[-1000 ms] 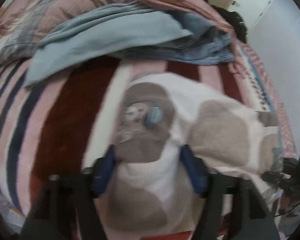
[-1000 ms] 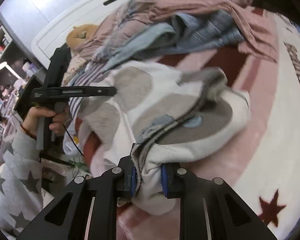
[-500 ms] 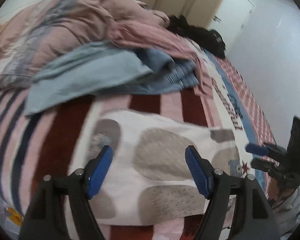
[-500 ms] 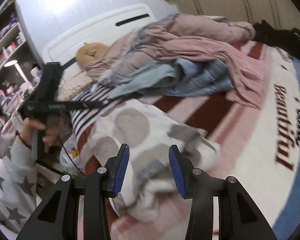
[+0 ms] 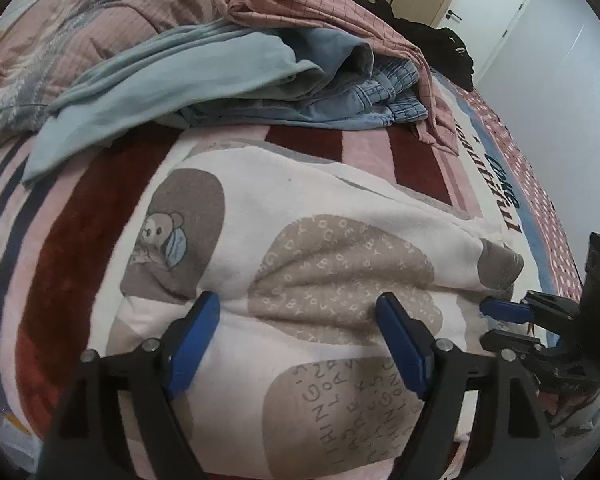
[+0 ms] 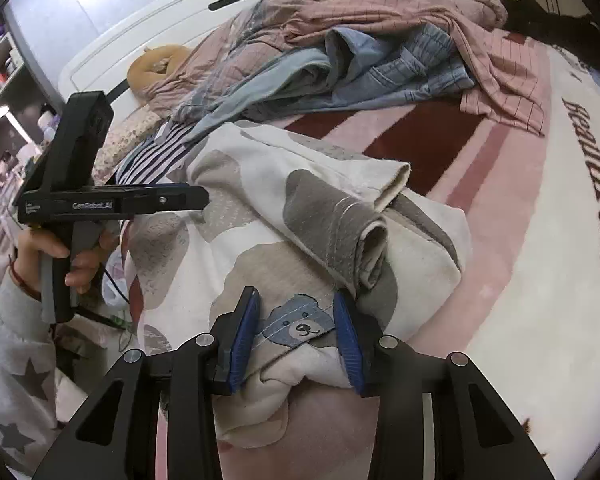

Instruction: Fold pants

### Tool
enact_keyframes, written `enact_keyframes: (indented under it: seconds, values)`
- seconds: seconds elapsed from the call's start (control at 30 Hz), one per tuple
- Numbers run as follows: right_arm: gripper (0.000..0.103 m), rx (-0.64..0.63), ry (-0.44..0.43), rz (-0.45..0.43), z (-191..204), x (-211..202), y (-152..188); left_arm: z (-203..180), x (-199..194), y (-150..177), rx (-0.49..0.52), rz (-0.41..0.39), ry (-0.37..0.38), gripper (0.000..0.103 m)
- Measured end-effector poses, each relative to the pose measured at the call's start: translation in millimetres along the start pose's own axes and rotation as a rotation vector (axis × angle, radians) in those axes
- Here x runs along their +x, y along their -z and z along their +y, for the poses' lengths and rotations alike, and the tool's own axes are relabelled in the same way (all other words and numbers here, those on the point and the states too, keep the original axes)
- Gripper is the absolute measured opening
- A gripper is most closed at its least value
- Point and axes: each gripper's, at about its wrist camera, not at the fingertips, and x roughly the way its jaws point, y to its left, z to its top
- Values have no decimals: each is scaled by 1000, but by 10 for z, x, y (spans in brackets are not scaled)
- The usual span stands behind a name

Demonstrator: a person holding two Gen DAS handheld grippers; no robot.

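The pants are cream fleece with grey and beige patches and a bear print. They lie folded on the striped bed cover. In the right wrist view the pants show a folded-over leg with its cuff on top. My left gripper is open, its jaws wide over the near edge of the pants. It also shows in the right wrist view, held by a hand. My right gripper is open, its jaws on either side of a bear patch at the pants' end. It also shows in the left wrist view.
A heap of other clothes lies behind the pants: a light blue garment, denim and a pink checked cloth. A pink duvet and white headboard stand beyond. The bed cover extends to the right.
Both grippers let go of the pants and opened. The pants now lie flat on the bed. Both grippers came back down close over the fabric.
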Motion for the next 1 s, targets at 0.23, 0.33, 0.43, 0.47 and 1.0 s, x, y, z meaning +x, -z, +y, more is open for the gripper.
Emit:
enact_keyframes:
  seconds: [0.23, 0.33, 0.43, 0.47, 1.0]
  values:
    - [35, -8, 43, -76, -58, -351, 40, -268, -226, 16, 55, -91, -46, 77]
    - [38, -25, 94, -120, -88, -577, 97, -431, -352, 41, 73, -155, -91, 78]
    - [43, -41, 145, -177, -109, -863, 178, -631, -528, 91, 82, -240, -112, 78]
    - [47, -58, 163, -194, -103, -974, 221, -740, -620, 133, 102, -285, -110, 79]
    - [101, -97, 597, -609, 246, -2710, 1303, -2035, -1473, 840, 220, -699, 1, 97]
